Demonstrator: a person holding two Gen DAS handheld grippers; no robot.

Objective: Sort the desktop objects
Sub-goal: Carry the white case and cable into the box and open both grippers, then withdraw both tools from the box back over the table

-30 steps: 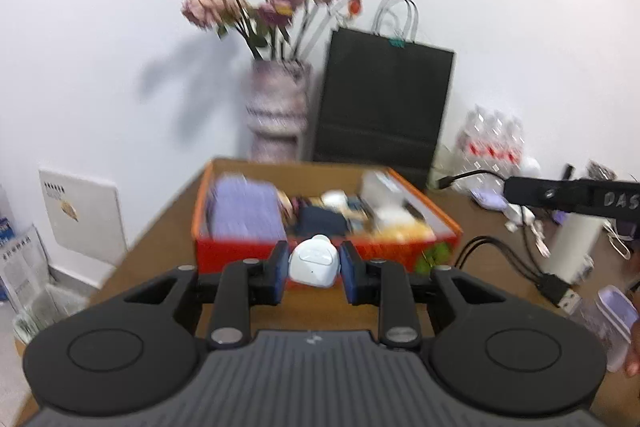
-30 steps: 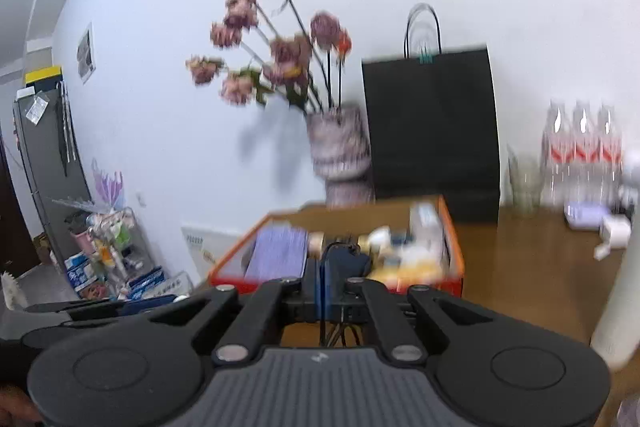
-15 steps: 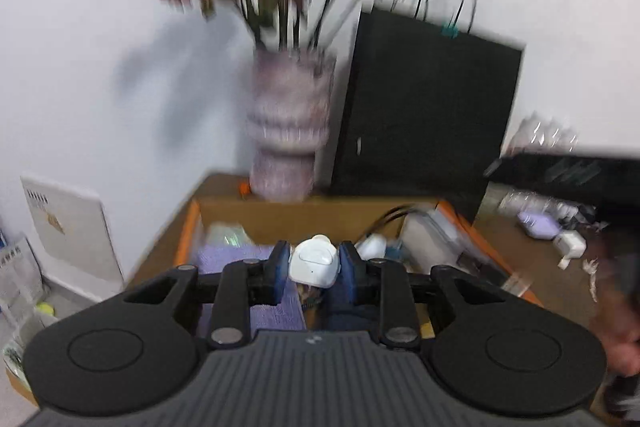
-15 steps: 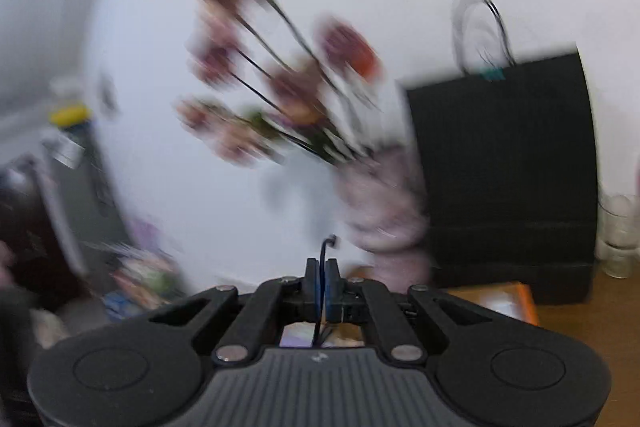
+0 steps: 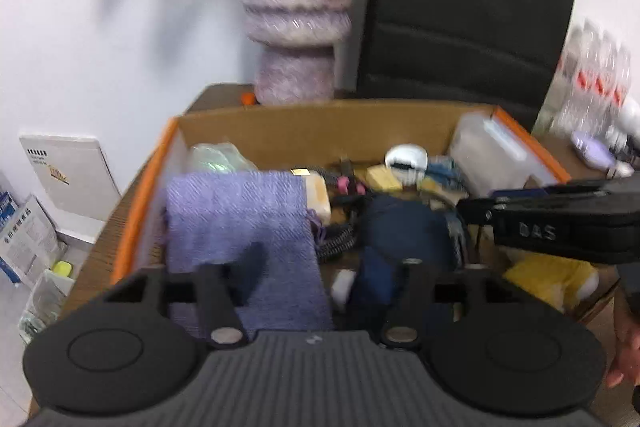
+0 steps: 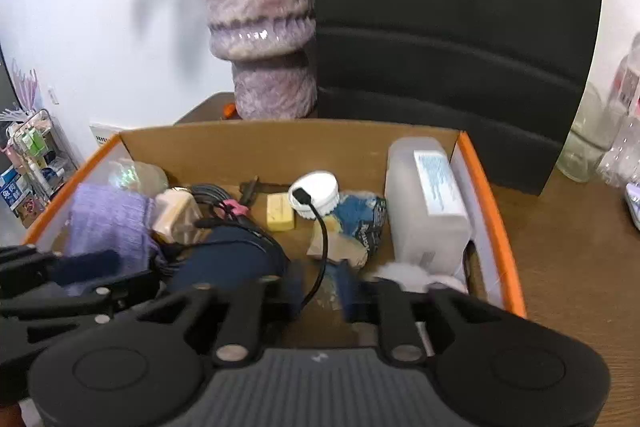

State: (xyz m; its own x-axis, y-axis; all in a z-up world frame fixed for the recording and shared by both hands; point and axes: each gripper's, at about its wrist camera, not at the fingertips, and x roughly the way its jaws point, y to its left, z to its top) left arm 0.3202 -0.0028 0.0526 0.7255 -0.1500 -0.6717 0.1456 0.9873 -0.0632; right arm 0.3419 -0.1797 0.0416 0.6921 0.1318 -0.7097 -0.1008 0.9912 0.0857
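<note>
Both grippers hang over the open orange box (image 6: pixel 490 195), which sits on a wooden table (image 6: pixel 568 247). The left gripper (image 5: pixel 316 279) has its jaws opening, and nothing is pressed between its pads; a small white object (image 5: pixel 343 285) lies loose in the box just below the gap, beside a dark blue pouch (image 5: pixel 404 227). The right gripper (image 6: pixel 320 287) also has its jaws opening, with a thin black cable (image 6: pixel 322 239) running through the gap but not pinched. That cable leads up toward twelve o'clock to a round white charger (image 6: pixel 316 193) (its plug sits on top).

In the right wrist view, the box also holds a purple cloth (image 6: pixel 108 223) at nine o'clock, a yellow eraser (image 6: pixel 280 213) near the middle, a blue packet (image 6: pixel 360 217) just right of the charger, and a clear plastic container (image 6: pixel 426 207) along the wall at two o'clock. The left gripper's black body shows at the picture's lower left edge.

Behind the box, at twelve o'clock, stand a mottled purple vase (image 6: pixel 260 23) and a black paper bag (image 6: pixel 456 27) side by side against the white wall. Water bottles (image 5: pixel 592 75) stand at two o'clock in the left wrist view.
</note>
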